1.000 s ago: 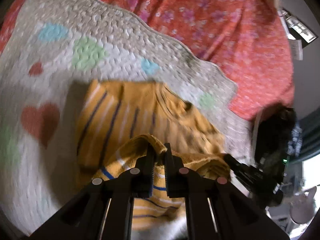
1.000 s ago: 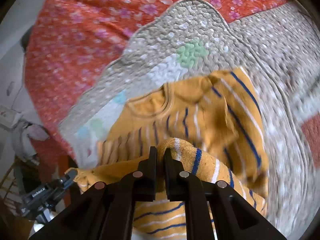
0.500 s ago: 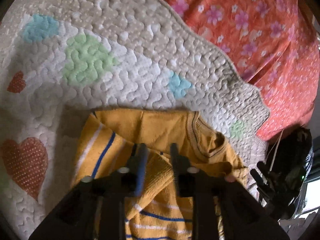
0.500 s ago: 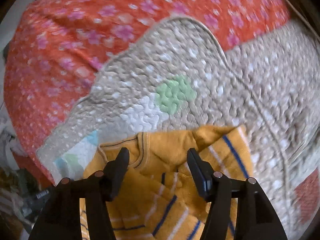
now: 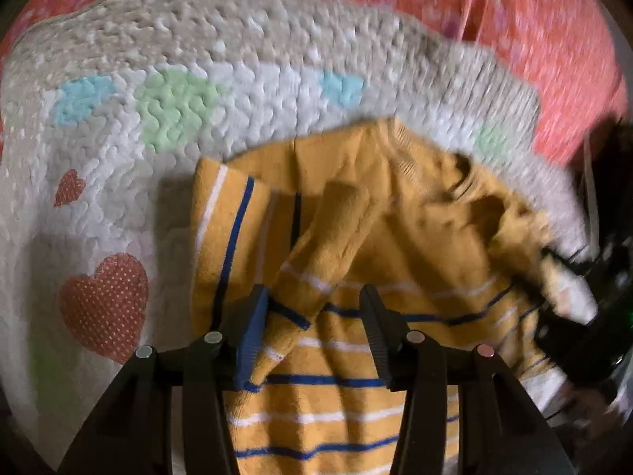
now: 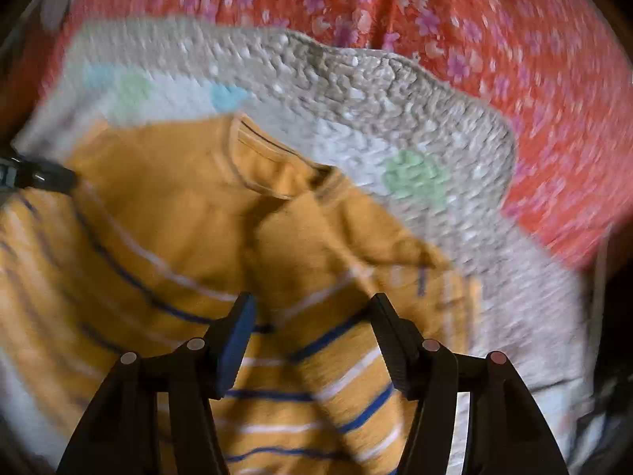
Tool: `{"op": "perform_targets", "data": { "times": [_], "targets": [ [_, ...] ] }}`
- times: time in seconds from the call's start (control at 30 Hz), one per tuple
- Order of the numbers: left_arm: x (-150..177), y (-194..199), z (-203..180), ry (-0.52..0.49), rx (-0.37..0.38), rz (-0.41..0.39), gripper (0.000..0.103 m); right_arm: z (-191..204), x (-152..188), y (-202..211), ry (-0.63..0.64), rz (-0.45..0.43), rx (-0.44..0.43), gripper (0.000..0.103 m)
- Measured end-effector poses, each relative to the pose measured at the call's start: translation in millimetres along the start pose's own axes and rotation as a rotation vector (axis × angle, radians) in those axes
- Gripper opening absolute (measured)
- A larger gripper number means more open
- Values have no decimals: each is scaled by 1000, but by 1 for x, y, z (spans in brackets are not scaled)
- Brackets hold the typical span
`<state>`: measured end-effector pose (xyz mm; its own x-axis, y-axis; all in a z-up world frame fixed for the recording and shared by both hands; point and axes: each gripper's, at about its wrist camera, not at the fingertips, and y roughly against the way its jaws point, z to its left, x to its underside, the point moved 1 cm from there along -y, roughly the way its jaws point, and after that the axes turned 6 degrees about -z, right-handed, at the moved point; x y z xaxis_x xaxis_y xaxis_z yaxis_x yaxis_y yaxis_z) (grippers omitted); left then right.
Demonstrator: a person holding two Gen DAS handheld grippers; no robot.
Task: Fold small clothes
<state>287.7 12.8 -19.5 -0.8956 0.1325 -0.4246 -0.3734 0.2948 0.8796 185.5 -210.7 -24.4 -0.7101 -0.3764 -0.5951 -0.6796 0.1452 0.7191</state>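
A mustard-yellow shirt with blue and white stripes lies on the quilted mat. Its sleeve is folded inward over the body. My left gripper hovers over that sleeve's cuff; its jaws are opening and the cuff lies loose between them, unpressed. In the right wrist view the shirt fills the lower left, with its other sleeve folded across. My right gripper stands just above the striped cloth. Its jaws are closing but stand apart, and no pad presses the fabric.
The cream mat with pastel patches and a red heart lies on an orange-red floral sheet. The other gripper shows as a dark shape at the right edge and at the left edge.
Both grippers were shut on the shirt's sleeves one second ago; both have let go, and the sleeves now lie on the shirt's body. Both cameras have sunk closer to the shirt.
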Motion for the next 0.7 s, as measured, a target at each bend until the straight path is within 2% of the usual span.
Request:
{"op": "perform_targets", "data": {
  "times": [0.03, 0.07, 0.17, 0.3, 0.43, 0.5, 0.6, 0.67, 0.7],
  "targets": [
    [0, -7, -3, -38, -56, 20, 22, -5, -1, -8, -16, 30, 0, 5],
    [-1, -13, -3, -54, -91, 36, 7, -14, -3, -10, -58, 34, -11, 7],
    [-14, -13, 8, -4, -91, 17, 6, -44, -13, -13, -204, 27, -48, 6],
    [-37, -19, 32, 122, -59, -1, 6, -92, -18, -44, -475, 76, -114, 6],
    [-39, -44, 35, 110, -112, 26, 6, -115, 2, -79, -687, 152, -178, 6],
    [-37, -50, 38, 121, -120, 12, 7, -130, 19, -88, -846, 147, -264, 7],
    [-36, -53, 47, 172, -88, 3, 10, -149, 36, -95, -1034, 147, -394, 7],
    [-34, -50, 59, 218, -40, 5, 12, -156, 40, -92, -1083, 147, -415, 8],
    [-32, -47, 64, 243, -22, 6, 16, -160, 39, -86, -1087, 138, -387, 12]
  ]
}}
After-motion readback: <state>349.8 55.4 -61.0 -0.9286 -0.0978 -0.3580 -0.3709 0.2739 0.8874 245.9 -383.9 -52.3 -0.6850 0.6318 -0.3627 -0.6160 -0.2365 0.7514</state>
